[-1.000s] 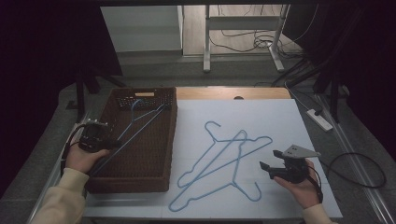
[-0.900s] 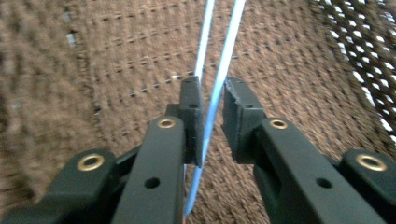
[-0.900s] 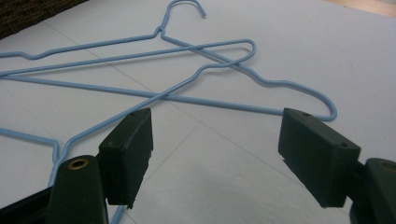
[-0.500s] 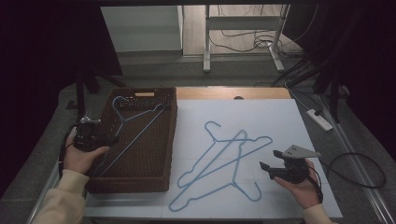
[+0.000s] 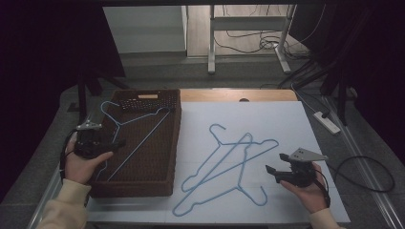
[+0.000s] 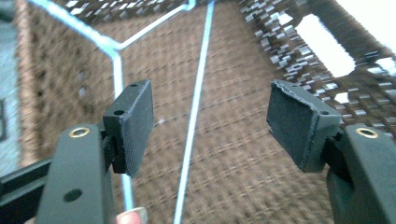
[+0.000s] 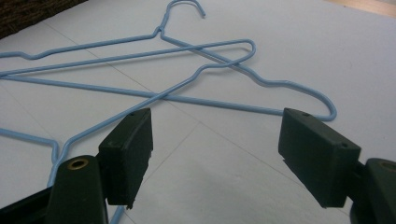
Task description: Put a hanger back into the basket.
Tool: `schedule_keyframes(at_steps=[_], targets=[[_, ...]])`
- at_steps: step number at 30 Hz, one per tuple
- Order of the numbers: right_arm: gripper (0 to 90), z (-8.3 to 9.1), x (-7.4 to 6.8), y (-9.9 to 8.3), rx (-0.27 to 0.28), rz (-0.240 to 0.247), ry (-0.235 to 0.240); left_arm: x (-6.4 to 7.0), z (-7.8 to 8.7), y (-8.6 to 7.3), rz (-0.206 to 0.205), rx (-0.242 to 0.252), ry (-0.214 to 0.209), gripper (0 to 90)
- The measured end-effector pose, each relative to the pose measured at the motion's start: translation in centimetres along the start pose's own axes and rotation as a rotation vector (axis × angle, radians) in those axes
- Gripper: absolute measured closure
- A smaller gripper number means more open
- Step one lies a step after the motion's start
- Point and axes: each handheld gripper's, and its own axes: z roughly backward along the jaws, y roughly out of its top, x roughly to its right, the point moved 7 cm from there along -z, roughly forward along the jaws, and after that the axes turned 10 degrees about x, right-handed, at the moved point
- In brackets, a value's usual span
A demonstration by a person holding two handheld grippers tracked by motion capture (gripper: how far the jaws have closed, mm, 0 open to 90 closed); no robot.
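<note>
- Work in hand: blue wire hangers going from the counter (image 5: 286,114) into the wicker basket (image 5: 174,143).
- Hangers on the counter (image 5: 239,164): two, crossed and touching, lying flat on the white sheet at about 10 o'clock from the right gripper (image 5: 278,171); in the right gripper view they lie just ahead of the jaws (image 7: 187,70).
- Right gripper: jaws spread wide, holding nothing.
- Handling judgement: thin wire, likely light and springy; coated surface may slip. Best hold looks to be a straight run of the bottom bar or the neck below the hook; lifting one may drag the other along.
- Basket contents: one hanger (image 5: 136,131), hook toward 11 o'clock, one shoulder propped on the wall.
- Left gripper (image 5: 117,142): jaws apart and empty, a bar of that hanger passing between them (image 6: 194,130).
</note>
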Motion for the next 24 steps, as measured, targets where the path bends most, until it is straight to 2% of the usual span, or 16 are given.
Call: schedule_keyframes(at_steps=[1, 2, 3, 5, 11, 16, 19, 24], targets=[[27.2, 0.0, 0.0, 0.0, -0.001, 0.001, 0.001, 0.4, 0.2, 0.1, -0.003, 0.013, -0.019, 32.3], [27.2, -0.1, 0.0, 0.0, 0.000, 0.000, 0.002, 0.4, 0.2, 0.1, -0.003, 0.013, -0.019, 32.0], [27.2, -0.1, 0.0, 0.0, -0.001, -0.003, 0.004, 1.3, 0.5, 0.3, -0.014, 0.034, -0.051, 31.7], [27.2, -0.2, 0.1, 0.0, -0.003, -0.002, 0.005, 1.7, 0.7, 0.4, -0.022, 0.046, -0.063, 31.2], [27.2, -0.1, 0.2, -0.1, 0.000, -0.009, 0.005, 5.1, 1.9, 0.6, -0.057, 0.126, -0.168, 29.1], [27.3, -0.1, 0.2, 0.0, 0.000, -0.006, 0.001, 7.5, 2.3, 0.3, -0.085, 0.147, -0.235, 28.6], [27.3, 0.0, 0.2, 0.0, -0.001, -0.006, -0.002, 8.7, 2.2, 0.1, -0.086, 0.167, -0.276, 28.7], [27.4, 0.1, 0.3, -0.1, 0.000, -0.012, -0.009, 9.6, 1.6, -0.3, -0.097, 0.173, -0.296, 28.5]])
